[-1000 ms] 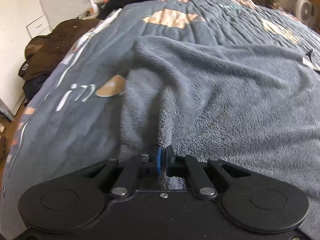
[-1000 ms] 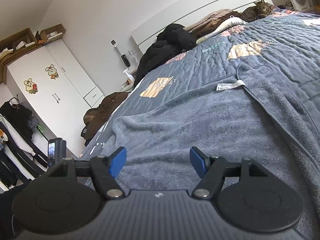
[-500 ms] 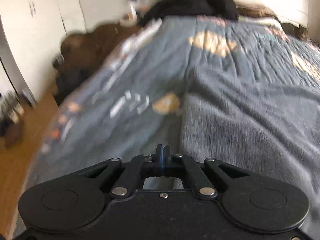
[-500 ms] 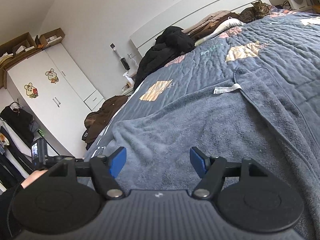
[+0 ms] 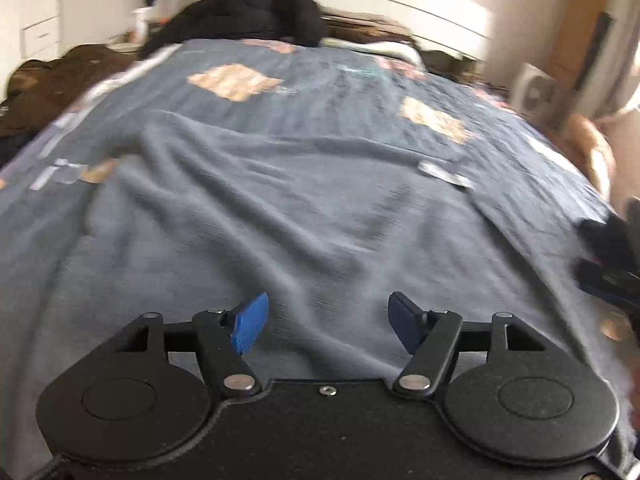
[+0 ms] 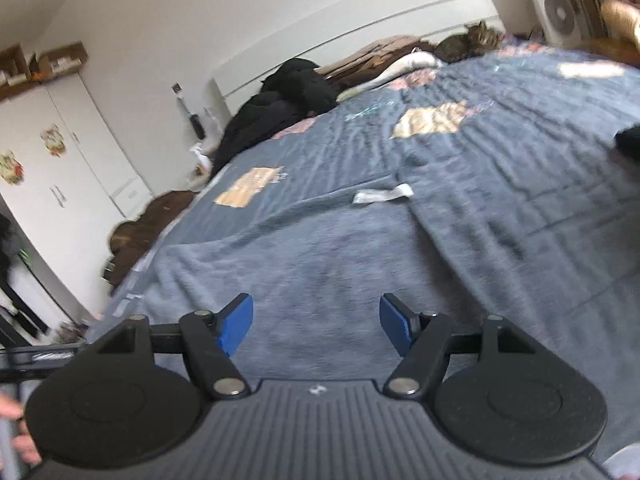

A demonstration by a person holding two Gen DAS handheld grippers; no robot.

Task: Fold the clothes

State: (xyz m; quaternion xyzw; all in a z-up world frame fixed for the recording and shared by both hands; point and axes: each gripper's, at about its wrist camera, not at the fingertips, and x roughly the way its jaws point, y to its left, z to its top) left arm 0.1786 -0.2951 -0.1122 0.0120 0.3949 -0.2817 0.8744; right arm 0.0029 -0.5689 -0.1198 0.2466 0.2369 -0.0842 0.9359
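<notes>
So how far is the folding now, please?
Little looks done: the grey towel lies spread and wrinkled on the bed, with no neat fold visible. Nothing is in hand: the left tongs and right tongs are both open above it. Gripping an edge and folding it over are left.

Left gripper (image 5: 325, 320) – jaws wide apart; right gripper (image 6: 316, 322) – likewise, empty.
</notes>
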